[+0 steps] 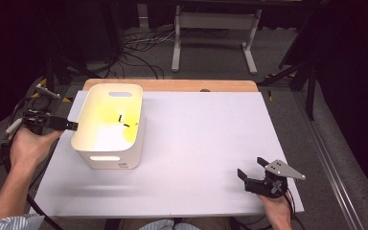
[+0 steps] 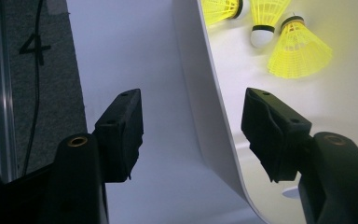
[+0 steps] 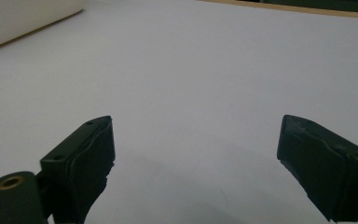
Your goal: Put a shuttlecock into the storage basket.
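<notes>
White plastic bin (image 1: 106, 160) sits on the left half of the tabletop (image 1: 196, 143), open top up, with a handle slot in its near and far walls. Left gripper (image 2: 193, 126) is spread and straddles the bin's left wall (image 2: 205, 93), 1 jaw outside and 1 inside, pads not pressing the wall. At least 3 yellow shuttlecocks (image 2: 298, 51) lie on the bin floor, seen in the left gripper view; in the high view they read as a yellow glow (image 1: 117, 120). Bin looks like thin rigid plastic, likely light and smooth, so a pinch on the wall could slip or flex it; the rolled rim or a handle slot seems the safer hold. Shuttlecocks are very light, their skirts soft and easily crushed; the cork head (image 2: 262, 36) looks best to grab. Right gripper (image 1: 254, 172) rests spread at the near right of the tabletop, holding nothing, well apart from the bin.
</notes>
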Motion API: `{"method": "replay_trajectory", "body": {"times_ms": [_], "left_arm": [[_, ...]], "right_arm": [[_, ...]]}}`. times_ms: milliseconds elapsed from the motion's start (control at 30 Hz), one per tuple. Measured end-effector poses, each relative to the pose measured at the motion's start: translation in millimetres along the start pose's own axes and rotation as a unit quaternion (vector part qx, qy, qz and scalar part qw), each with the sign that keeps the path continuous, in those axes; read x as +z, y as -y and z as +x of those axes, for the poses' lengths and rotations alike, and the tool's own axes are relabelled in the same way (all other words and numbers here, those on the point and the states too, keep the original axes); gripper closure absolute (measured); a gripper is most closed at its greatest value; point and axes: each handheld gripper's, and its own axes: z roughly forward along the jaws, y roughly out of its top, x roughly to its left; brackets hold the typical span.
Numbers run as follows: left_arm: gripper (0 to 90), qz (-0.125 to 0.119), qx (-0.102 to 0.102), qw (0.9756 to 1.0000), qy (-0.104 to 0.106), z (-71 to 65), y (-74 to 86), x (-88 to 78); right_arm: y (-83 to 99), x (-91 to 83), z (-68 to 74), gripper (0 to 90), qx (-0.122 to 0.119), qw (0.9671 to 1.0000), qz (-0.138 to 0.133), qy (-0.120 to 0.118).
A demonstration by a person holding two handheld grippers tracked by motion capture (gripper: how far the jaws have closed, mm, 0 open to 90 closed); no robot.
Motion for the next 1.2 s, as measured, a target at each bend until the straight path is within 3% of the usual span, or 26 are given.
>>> {"method": "replay_trajectory", "body": {"times_ms": [600,1200], "left_arm": [[39.5,-0.012,-0.020,0.9997,-0.007,13.0,5.9,-5.8],[40.4,-0.012,-0.032,0.9994,-0.003,17.9,20.0,4.2]], "right_arm": [[0.1,0.1,0.0,11.6,0.000,1.0000,0.000,0.000],[0.1,-0.2,0.3,11.6,-0.001,1.0000,0.002,0.000]]}}
